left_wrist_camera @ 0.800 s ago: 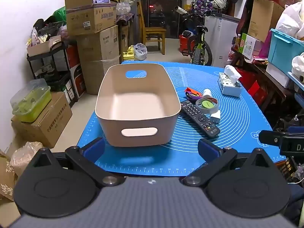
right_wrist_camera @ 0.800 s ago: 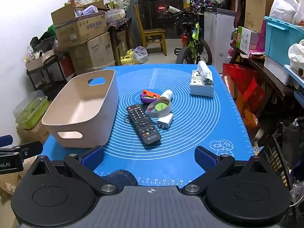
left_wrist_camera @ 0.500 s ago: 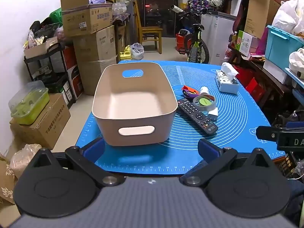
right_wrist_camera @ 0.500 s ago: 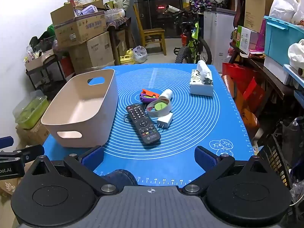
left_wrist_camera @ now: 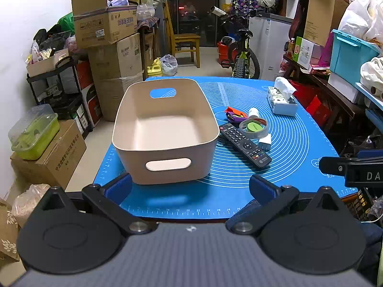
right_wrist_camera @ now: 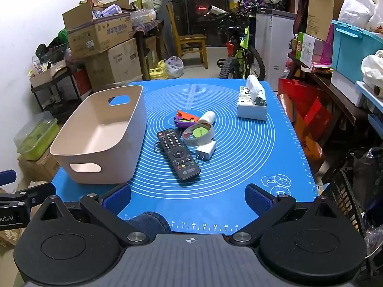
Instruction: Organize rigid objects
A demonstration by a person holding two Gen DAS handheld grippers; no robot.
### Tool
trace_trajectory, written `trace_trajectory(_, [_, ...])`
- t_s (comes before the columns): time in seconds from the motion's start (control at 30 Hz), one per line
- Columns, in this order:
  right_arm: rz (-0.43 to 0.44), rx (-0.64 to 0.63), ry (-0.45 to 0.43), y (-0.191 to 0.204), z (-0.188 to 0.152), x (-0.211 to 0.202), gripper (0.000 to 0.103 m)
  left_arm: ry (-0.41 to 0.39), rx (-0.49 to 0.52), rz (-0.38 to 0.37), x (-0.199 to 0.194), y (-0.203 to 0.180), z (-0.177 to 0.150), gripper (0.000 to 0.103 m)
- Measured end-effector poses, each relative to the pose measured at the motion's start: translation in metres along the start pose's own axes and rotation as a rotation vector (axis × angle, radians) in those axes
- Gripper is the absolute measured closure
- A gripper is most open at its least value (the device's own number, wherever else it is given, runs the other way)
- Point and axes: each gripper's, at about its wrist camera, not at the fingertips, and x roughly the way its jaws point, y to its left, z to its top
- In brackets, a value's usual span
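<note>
Now both grippers are held wide apart and nothing is gripped: the left gripper [left_wrist_camera: 190,187] near the bin [left_wrist_camera: 165,129], the right gripper [right_wrist_camera: 188,197] at the mat's [right_wrist_camera: 251,157] near edge. Right of the bin, a remote [right_wrist_camera: 178,154], charger [right_wrist_camera: 206,150], tape roll [right_wrist_camera: 198,135], white cylinder [right_wrist_camera: 207,117] and purple-orange tool [right_wrist_camera: 184,120] are clustered. A tissue box [right_wrist_camera: 252,102] is seen farther right.

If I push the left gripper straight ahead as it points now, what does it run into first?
Most likely the near wall of the beige bin, around its handle slot. It sits dead ahead between the open fingers of the left gripper; exact height is hard to judge.
</note>
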Motion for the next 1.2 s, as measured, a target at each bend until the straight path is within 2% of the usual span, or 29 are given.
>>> trace_trajectory(1.2, [-0.014, -0.01, 0.019, 0.0031, 0.001, 0.005, 0.002, -0.004, 0.022, -0.013, 0.0019, -0.0022, -0.0013, 0.0])
